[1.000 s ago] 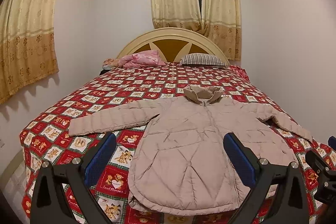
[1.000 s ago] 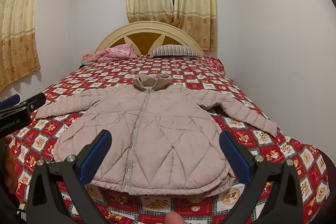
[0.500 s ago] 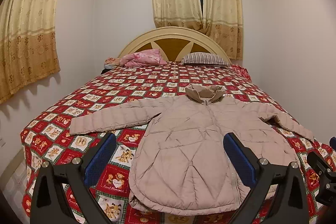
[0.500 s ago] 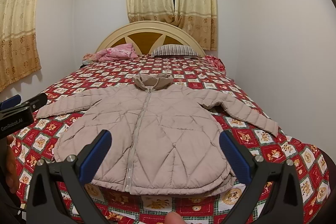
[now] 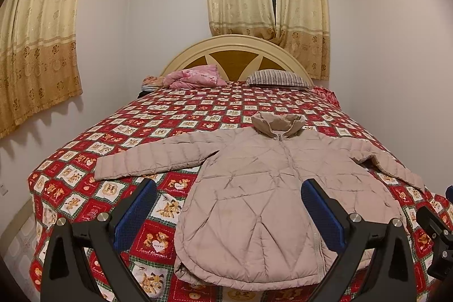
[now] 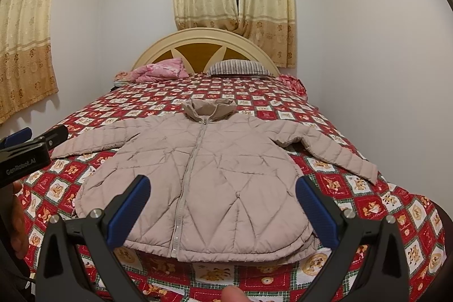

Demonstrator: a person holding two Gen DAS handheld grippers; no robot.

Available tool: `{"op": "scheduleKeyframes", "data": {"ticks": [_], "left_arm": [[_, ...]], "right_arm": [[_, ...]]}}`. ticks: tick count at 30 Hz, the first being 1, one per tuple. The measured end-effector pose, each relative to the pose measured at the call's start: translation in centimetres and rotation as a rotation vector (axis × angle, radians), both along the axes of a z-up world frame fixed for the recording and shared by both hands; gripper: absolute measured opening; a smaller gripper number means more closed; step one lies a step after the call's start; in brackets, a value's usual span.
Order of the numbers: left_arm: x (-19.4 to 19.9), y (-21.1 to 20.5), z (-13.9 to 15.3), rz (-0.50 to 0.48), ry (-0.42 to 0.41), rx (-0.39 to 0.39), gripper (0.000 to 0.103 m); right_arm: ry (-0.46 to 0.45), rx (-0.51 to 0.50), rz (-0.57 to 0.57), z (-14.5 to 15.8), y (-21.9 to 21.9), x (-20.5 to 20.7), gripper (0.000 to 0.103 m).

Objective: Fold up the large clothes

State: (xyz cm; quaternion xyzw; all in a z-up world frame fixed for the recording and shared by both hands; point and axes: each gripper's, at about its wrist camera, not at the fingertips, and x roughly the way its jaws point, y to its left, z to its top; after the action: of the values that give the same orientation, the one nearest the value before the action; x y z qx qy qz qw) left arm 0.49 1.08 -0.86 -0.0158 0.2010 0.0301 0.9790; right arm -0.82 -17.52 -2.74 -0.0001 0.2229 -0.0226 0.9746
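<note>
While both tongs gape, jacket [image 6: 215, 177] seemingly lies unobstructed below pillow [image 6: 237, 67].

The left gripper [image 5: 228, 212] is held level, its two black arms spread in a wide V and the blue pads [image 5: 136, 212] facing each other far apart, with nothing between them. The right gripper [image 6: 222, 210] has the same pose: jaws wide, blue pads [image 6: 128, 210] well apart, gripping nothing. The two are side by side, pointing the same way; the right one's black body shows at the right edge of the left view, and the left one's body at the left edge of the right view. A hand [image 6: 17, 220] shows there beneath that body, and a fingertip [image 6: 233, 294] pokes in at the bottom edge.
</note>
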Motion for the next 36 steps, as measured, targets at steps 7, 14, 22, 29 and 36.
{"op": "scheduleKeyframes", "data": {"ticks": [7,14,22,29,36], "left_arm": [[0.0,0.1,-0.1,0.000,0.001,0.001,0.102],[-0.1,0.2,-0.1,0.002,0.002,0.000,0.102],[0.0,0.2,-0.1,0.002,0.003,0.001,0.102],[0.9,0.4,-1.1,-0.015,0.034,-0.010,0.102],[5.8,-0.5,-4.5,-0.029,0.107,0.017,0.102]], "right_arm": [[0.000,0.000,0.000,0.0,0.0,0.0,0.103],[0.001,0.002,0.002,0.0,-0.1,0.0,0.103],[0.001,0.005,0.006,-0.1,0.2,-0.1,0.103],[-0.004,0.028,0.022,-0.5,-0.2,0.2,0.103],[0.079,0.135,-0.024,-3.7,-5.3,3.4,0.103]]}}
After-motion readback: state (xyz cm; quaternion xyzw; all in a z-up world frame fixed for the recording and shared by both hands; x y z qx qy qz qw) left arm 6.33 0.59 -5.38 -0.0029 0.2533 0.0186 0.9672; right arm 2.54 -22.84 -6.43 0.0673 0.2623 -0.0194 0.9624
